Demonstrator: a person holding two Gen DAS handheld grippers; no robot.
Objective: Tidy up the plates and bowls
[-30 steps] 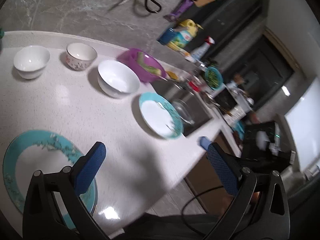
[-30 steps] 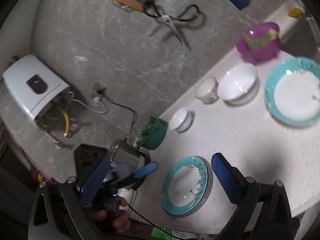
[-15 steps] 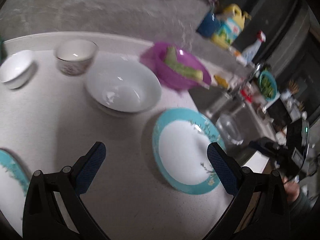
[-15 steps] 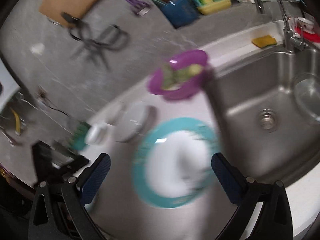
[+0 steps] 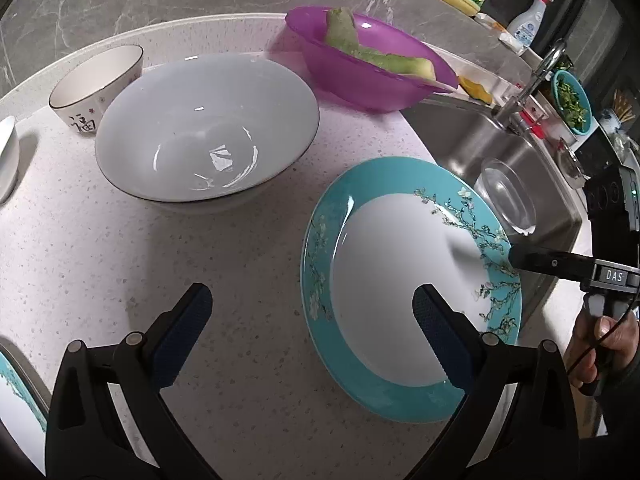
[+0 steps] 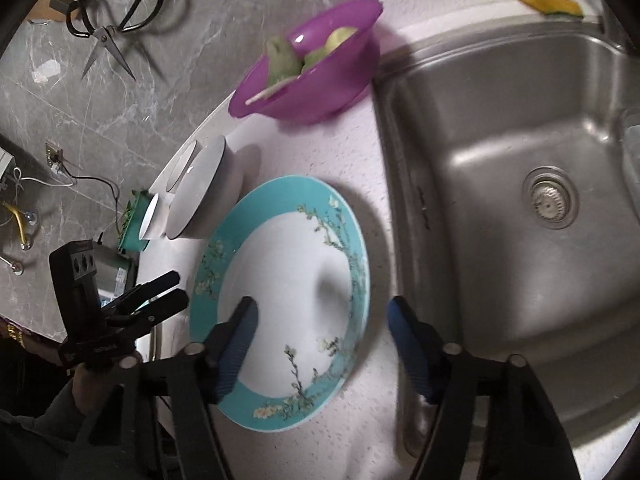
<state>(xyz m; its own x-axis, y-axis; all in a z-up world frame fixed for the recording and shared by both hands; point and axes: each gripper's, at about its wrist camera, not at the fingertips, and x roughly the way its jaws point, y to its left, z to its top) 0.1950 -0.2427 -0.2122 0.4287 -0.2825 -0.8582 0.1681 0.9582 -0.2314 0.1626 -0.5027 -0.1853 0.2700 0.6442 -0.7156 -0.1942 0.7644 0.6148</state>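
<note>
On the speckled white counter (image 5: 248, 264), the round teal-rimmed white plate (image 5: 400, 276) lies flat, with a wide white bowl (image 5: 208, 128) at its 10 o'clock. The right gripper (image 6: 320, 344) is closing, its jaws straddling the plate's near rim without visibly pressing. The left gripper (image 5: 308, 324) gapes wide, empty.

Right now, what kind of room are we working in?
Most likely a home kitchen: a stainless sink set into a speckled countertop, a tap behind it, and scissors hanging on the marbled wall.

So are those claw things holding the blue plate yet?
No. The right gripper is closing around the plate's near rim, not yet pinching. The left gripper is open, holding nothing.
</note>
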